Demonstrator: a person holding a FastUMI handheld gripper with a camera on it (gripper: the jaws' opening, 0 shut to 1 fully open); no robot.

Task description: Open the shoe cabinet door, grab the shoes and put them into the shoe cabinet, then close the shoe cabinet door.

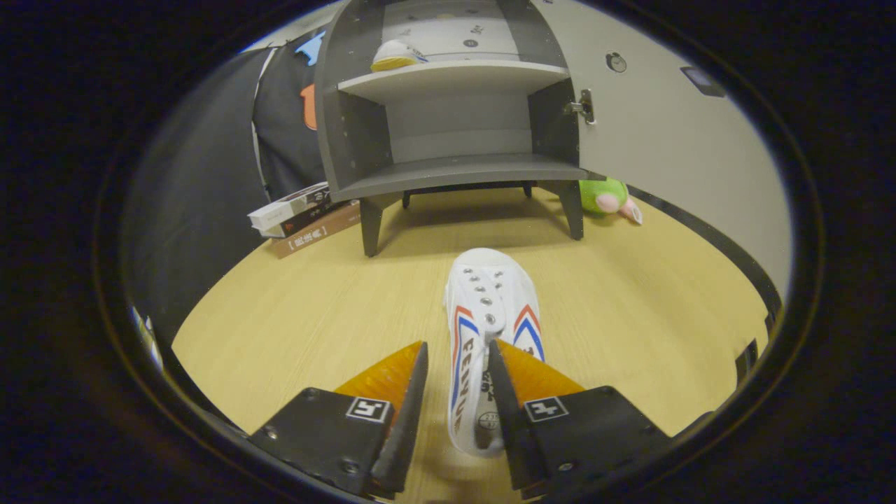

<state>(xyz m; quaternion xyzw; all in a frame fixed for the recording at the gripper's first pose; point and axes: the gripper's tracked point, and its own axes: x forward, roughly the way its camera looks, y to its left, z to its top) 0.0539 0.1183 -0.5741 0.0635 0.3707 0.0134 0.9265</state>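
Wooden worktop carries books left, the open shoe cabinet at its far edge. Tongs stand spread astride the white shoe; squeeze its heel squarely, I'd say, before lifting toward the lower shelf.

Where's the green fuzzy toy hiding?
In the gripper view, the green plush toy lies on the wooden floor beside the shoe cabinet, under its open door, beyond the white shoe.
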